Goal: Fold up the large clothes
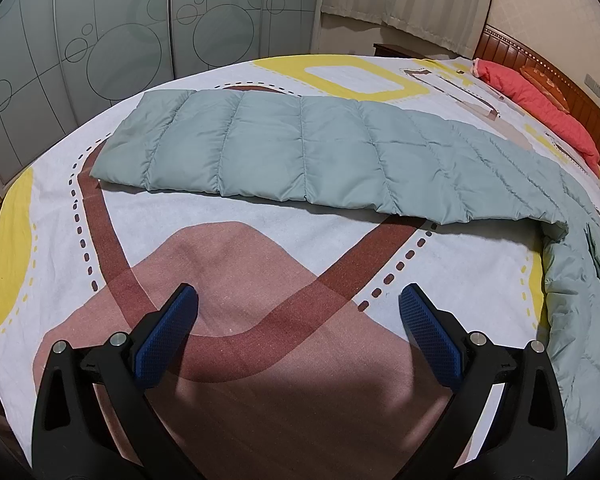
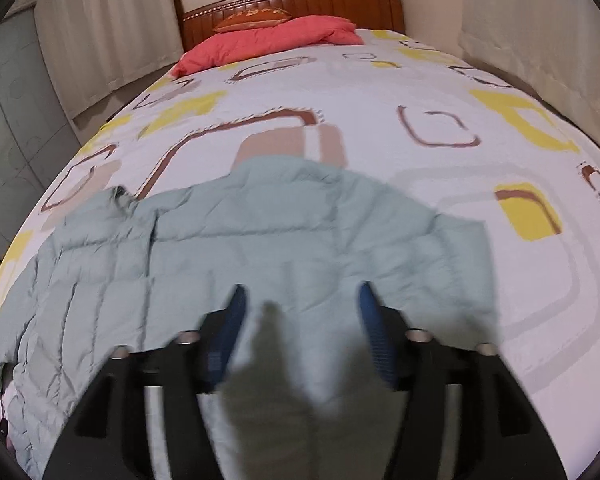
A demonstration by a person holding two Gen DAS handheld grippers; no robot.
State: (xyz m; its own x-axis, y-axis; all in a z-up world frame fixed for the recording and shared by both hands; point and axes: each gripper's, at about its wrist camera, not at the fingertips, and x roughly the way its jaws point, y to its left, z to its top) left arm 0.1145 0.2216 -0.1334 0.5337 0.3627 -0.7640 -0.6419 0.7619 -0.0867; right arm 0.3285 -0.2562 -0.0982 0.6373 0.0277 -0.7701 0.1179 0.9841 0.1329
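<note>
**Both grippers open over the bed, jacket lying flat**

In my left wrist view the left gripper (image 1: pixel 298 308) sits at the bottom of the frame with its jaws spread wide and nothing between them; below it I see only the patterned bedsheet (image 1: pixel 260 240). The pale green puffer jacket (image 1: pixel 300 148) lies across the middle of that frame, one long quilted sleeve stretching from centre left to the right edge, where the cloth bends down toward the lower right. A red quilt (image 1: pixel 540 96) rests at the upper right against the wooden headboard (image 1: pixel 560 68). A frosted wardrobe (image 1: pixel 120 32) fills the upper left.

My right wrist view is blurred. The right gripper (image 2: pixel 302 312) is at the bottom centre, jaws parted with a clear gap; the blue pads (image 2: pixel 236 320) press on nothing. The jacket's body spreads from the lower left to the centre of this frame, directly under and ahead of the fingers, collar toward the headboard. I cannot tell whether the fingertips touch the cloth.
</note>
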